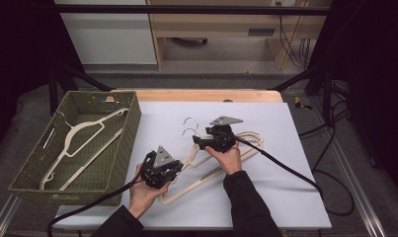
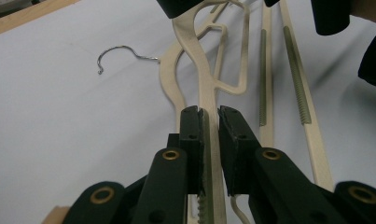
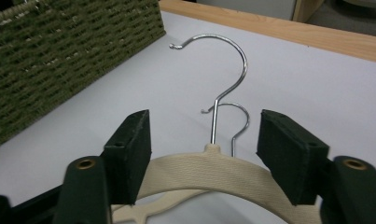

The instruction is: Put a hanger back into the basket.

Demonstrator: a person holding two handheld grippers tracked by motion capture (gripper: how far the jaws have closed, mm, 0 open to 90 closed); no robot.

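Note:
Two cream hangers (image 1: 214,160) with metal hooks lie overlapping on the white table top (image 1: 265,123). My left gripper (image 1: 171,170) is shut on one arm of the upper hanger (image 2: 209,88), which runs straight between its jaws (image 2: 210,114). My right gripper (image 1: 198,141) sits at the neck of that hanger. Its jaws stand open on either side of the curved top (image 3: 209,170), and the pads do not touch it. The hook (image 3: 227,70) rises just ahead of my right gripper (image 3: 206,137), with the second hanger's hook (image 3: 239,116) behind it.
A green woven basket (image 1: 130,128) stands at the table's left with a cream hanger (image 1: 83,133) lying inside it; its wall (image 3: 59,56) is close on the right gripper's left. Cables trail from both grippers toward the near edge and the right.

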